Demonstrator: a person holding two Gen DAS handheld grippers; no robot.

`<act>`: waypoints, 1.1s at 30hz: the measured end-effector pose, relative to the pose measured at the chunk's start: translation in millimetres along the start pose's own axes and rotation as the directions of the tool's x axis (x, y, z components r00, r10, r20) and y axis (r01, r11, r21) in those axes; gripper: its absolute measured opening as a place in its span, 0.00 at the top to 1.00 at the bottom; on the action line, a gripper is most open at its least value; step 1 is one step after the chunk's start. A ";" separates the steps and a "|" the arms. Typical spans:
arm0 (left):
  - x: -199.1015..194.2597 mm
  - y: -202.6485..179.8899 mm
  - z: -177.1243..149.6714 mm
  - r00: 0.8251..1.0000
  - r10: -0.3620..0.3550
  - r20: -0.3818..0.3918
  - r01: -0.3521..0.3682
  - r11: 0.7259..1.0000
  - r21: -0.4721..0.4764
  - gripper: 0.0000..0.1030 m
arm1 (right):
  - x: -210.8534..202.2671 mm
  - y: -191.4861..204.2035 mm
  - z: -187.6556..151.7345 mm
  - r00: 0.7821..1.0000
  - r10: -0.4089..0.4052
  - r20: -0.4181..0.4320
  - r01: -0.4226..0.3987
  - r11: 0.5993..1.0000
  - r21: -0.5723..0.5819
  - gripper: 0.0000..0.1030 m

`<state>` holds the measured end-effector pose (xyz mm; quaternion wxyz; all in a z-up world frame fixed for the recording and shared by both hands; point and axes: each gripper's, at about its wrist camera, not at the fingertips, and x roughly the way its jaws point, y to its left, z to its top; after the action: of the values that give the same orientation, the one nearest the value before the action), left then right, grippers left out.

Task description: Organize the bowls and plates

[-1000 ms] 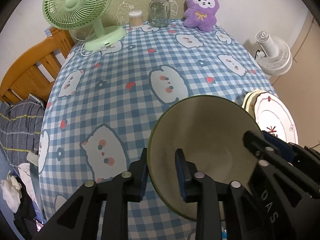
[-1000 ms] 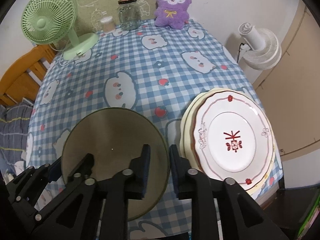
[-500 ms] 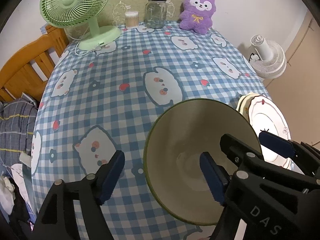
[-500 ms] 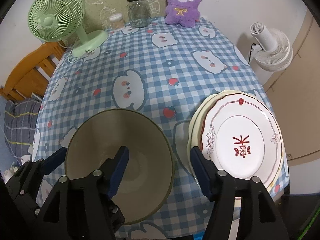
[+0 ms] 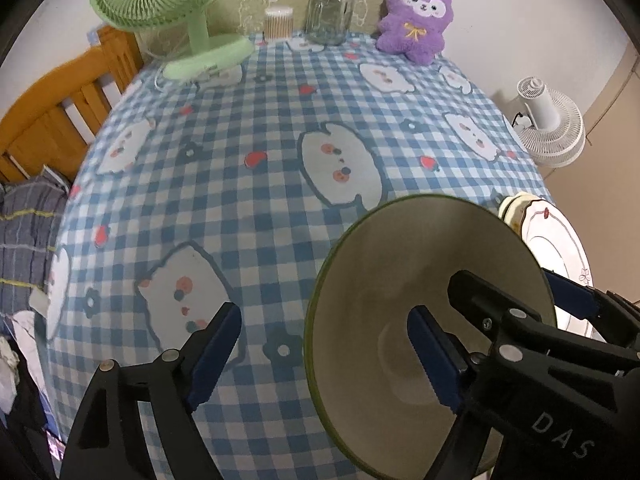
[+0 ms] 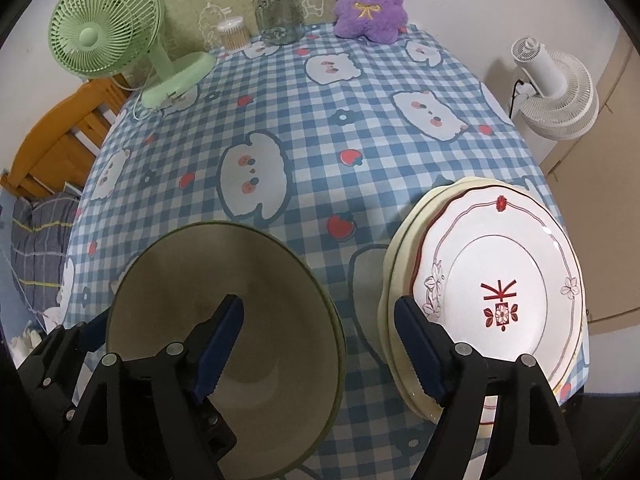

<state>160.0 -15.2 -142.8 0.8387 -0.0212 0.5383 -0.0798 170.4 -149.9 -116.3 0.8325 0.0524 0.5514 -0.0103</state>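
Both the left gripper (image 5: 324, 352) and right gripper (image 6: 318, 344) are opening, each straddling the rim of the bowl (image 6: 256, 280), apparently unclamped, near the table's (image 6: 320, 128) front edge beside 2 stacked plates (image 6: 500, 280).

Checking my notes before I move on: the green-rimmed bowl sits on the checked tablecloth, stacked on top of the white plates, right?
Not stacked: the right wrist view shows the bowl resting on the tablecloth beside the plates, to their left, apart from them.

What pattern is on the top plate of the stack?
White, with a dark red rim line and red centre motif on the top plate; clearest in the right wrist view.
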 end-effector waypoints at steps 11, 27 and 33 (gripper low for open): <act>11.4 -9.0 -3.6 0.999 -0.016 -0.036 0.017 1.000 0.024 0.16 | 15.3 4.8 -1.4 0.999 0.009 -0.037 -0.010 1.000 -0.025 0.22; 13.3 -9.6 -7.8 0.997 -0.064 -0.050 0.064 0.998 0.002 0.31 | 23.0 10.6 -5.1 0.998 0.030 -0.055 -0.030 1.000 -0.008 0.43; 10.5 -14.7 -8.5 0.996 -0.078 -0.040 0.079 0.997 0.015 0.44 | 22.1 8.3 -5.4 0.998 0.017 -0.057 -0.017 1.000 -0.005 0.51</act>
<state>154.9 -30.9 -154.1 0.8244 -0.0337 0.5526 -0.1177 174.7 -140.3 -138.0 0.8166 0.0550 0.5745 -0.0001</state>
